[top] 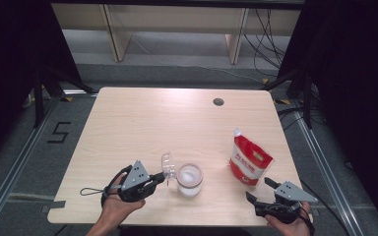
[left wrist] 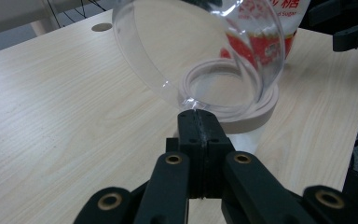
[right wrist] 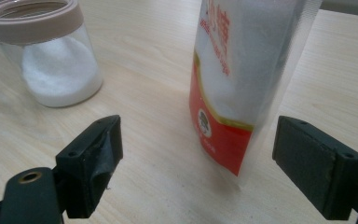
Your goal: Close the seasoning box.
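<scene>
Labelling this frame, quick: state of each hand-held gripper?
Left hand-held gripper: closed, pinching the clear lid by its edge.
Right hand-held gripper: open, holding nothing; sugar pouch ahead.

Even overhead light on the pale table [top: 142,123], dark upper corners, soft shadows, glare on clear lid [left wrist: 191,51], blurred near jaws, soft low-resolution pictures.

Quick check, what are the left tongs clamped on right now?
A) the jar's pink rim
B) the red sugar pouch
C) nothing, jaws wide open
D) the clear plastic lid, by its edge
D. In the left gripper view the left tongs are pinched shut on the edge of the clear plastic lid, held tilted next to the open jar; the sugar pouch stands apart, between the open right tongs.
</scene>
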Action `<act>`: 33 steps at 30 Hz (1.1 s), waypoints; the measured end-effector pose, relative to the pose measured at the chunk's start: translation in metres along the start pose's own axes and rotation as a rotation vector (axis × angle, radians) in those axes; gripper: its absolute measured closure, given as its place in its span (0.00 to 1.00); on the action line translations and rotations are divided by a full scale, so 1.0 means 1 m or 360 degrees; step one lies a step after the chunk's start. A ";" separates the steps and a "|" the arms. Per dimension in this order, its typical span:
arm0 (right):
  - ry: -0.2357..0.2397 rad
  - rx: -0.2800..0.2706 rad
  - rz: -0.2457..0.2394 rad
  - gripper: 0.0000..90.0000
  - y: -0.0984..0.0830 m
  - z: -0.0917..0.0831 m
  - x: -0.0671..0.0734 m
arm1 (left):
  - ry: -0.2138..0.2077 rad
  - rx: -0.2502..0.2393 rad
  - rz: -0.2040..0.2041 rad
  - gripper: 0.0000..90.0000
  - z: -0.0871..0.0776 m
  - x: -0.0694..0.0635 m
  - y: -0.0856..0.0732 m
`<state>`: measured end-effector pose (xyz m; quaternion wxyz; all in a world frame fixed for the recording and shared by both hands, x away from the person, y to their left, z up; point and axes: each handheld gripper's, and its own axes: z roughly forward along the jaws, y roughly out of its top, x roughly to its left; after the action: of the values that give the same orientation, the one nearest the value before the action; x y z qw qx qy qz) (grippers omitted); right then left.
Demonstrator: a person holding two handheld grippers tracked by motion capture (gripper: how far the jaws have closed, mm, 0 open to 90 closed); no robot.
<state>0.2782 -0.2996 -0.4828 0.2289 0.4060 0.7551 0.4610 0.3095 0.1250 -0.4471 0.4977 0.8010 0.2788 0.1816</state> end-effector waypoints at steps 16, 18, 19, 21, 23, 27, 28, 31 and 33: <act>-0.0008 0.0014 0.0045 0.19 0.000 -0.001 0.003 | -0.0017 -0.0010 -0.0005 0.98 0.003 -0.005 0.003; -0.0001 0.0001 0.0000 0.19 0.000 0.000 0.000 | -0.0016 -0.0011 0.0006 0.98 0.002 -0.005 0.004; -0.0002 0.0002 0.0000 0.19 0.000 0.000 0.000 | -0.0015 -0.0017 0.0004 0.98 0.003 -0.005 0.004; 0.0000 0.0003 0.0001 0.19 0.000 0.000 0.000 | -0.0022 -0.0008 0.0010 0.97 0.003 -0.005 0.004; 0.0006 -0.0002 0.0002 0.19 0.000 0.000 0.000 | -0.0034 -0.0015 0.0030 0.97 0.003 -0.006 0.005; -0.0007 0.0000 0.0006 0.19 0.000 0.000 0.001 | -0.0029 -0.0019 0.0003 0.95 0.002 -0.007 0.005; -0.0007 -0.0001 -0.0004 0.19 0.000 0.000 0.000 | -0.0032 -0.0021 -0.0013 0.94 0.002 -0.007 0.004; 0.0009 -0.0005 0.0009 0.19 0.000 0.000 0.001 | -0.0040 -0.0031 -0.0005 0.89 0.001 -0.005 0.004; 0.0008 -0.0004 0.0007 0.19 0.000 0.001 0.001 | -0.0053 -0.0031 -0.0039 0.83 0.001 -0.004 0.003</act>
<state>0.2785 -0.2987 -0.4829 0.2265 0.4060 0.7542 0.4636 0.3079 0.1210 -0.4444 0.5122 0.7955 0.2784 0.1649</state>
